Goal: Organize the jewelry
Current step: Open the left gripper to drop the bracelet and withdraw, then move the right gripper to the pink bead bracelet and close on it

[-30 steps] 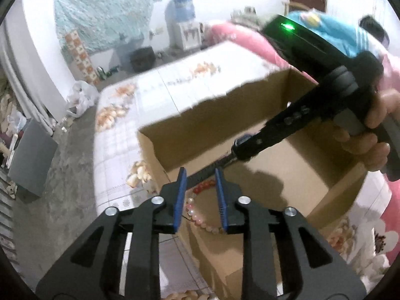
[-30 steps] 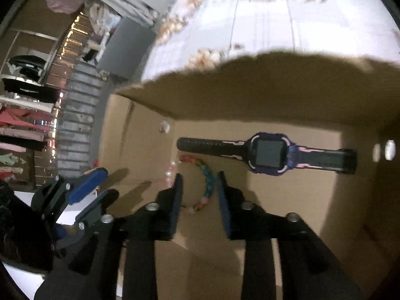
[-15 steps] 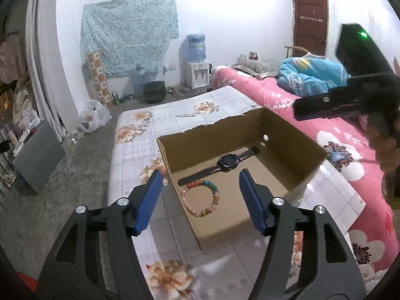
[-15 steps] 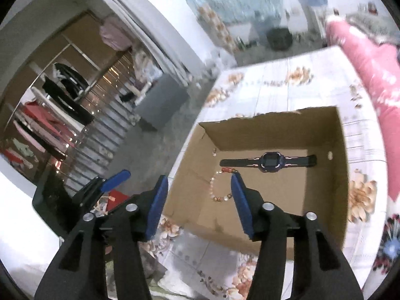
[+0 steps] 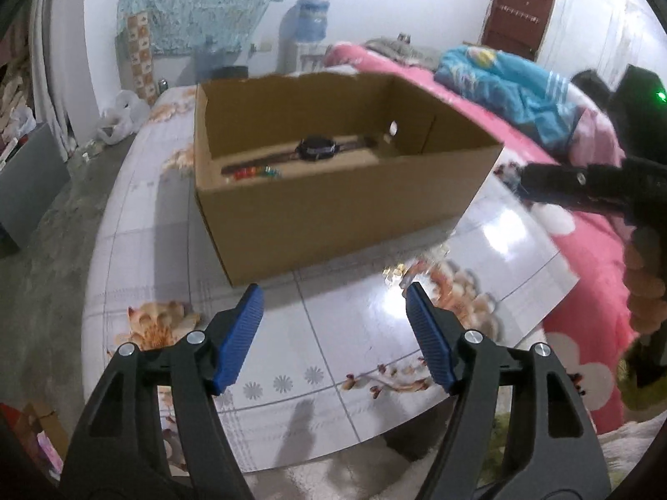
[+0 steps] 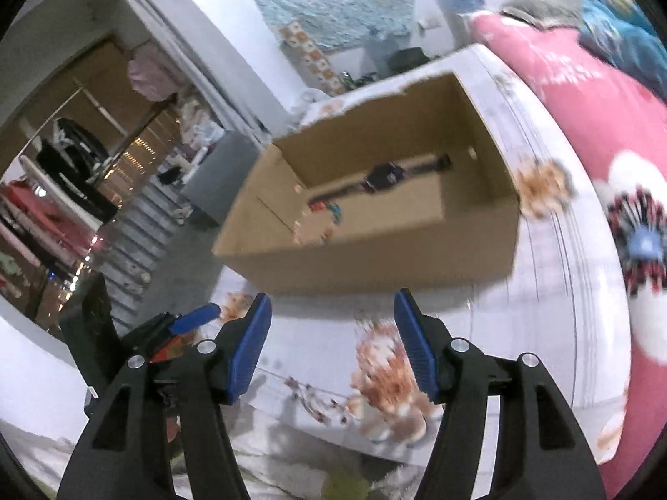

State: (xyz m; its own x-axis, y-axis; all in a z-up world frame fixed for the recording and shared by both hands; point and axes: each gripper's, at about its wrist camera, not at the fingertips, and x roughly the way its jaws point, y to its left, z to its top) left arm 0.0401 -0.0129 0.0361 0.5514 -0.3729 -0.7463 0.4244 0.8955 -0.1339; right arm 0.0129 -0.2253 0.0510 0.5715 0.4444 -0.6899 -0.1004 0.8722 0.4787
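Note:
A brown cardboard box (image 5: 333,216) (image 6: 375,258) stands on the flowered table. On its floor lie a dark watch (image 5: 317,148) (image 6: 385,175) and a coloured bead bracelet (image 5: 254,173) (image 6: 329,210), partly hidden by the near wall. My left gripper (image 5: 333,304) hovers over the tabletop short of the box; its jaws are opening with nothing between them. My right gripper (image 6: 331,312) is also back from the box, its jaws opening and empty. In the left wrist view the right gripper (image 5: 583,183) and the hand holding it show at the right edge.
The table (image 5: 333,358) has a glossy flowered cloth and ends close below the fingers. A pink flowered bed (image 6: 604,125) lies to the right with a blue blanket (image 5: 508,79). A grey bin (image 5: 25,183) and a clothes rack (image 6: 62,175) stand on the left.
Both grippers were inside the box over the bracelet with narrow jaws. They have pulled back out toward the near table edge and spread their jaws; the bracelet and watch stay in the box.

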